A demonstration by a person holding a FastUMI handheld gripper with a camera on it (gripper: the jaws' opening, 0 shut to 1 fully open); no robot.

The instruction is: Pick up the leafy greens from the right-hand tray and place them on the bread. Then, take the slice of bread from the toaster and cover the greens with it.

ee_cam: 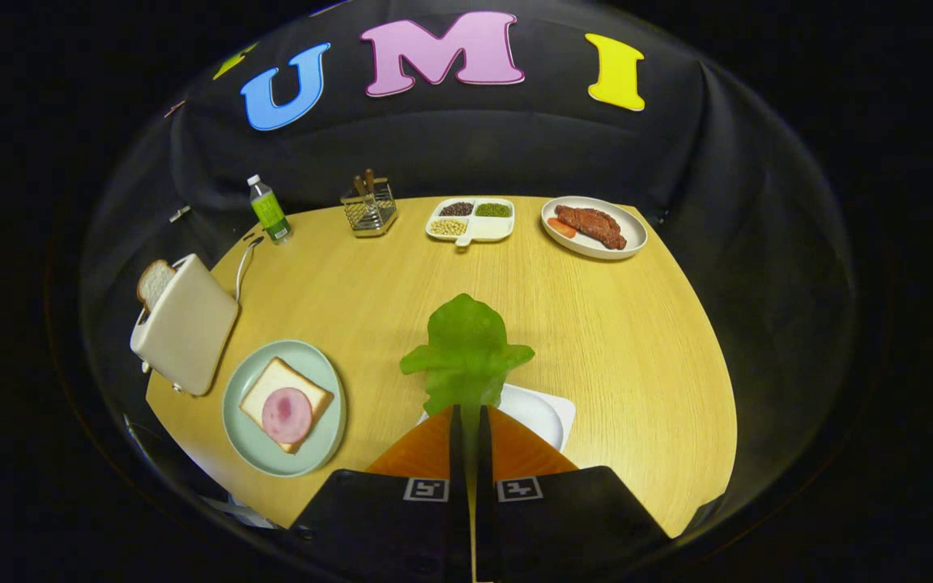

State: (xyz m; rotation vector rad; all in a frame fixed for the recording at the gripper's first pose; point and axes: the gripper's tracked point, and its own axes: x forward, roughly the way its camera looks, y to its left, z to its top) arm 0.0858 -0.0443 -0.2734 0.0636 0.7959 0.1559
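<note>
My gripper (pixel 466 410) is shut on the stem end of the leafy greens (pixel 466 352), a bright green lettuce leaf that sticks out ahead of the fingers, lifted above the table. Under the fingers lies the white right-hand tray (pixel 543 411). To the left sits a pale green plate (pixel 252 437) holding a slice of bread (pixel 272 387) topped with a round pink slice of ham (pixel 287 414). Further left stands a cream toaster (pixel 187 324) with a second bread slice (pixel 154 282) poking out of its slot.
Along the far edge of the round wooden table (pixel 636 340) stand a green-labelled bottle (pixel 269 210), a wire cutlery holder (pixel 369 209), a divided dish of beans (pixel 471 219) and a plate with steak (pixel 594 227). The toaster's cord (pixel 243 263) trails toward the bottle.
</note>
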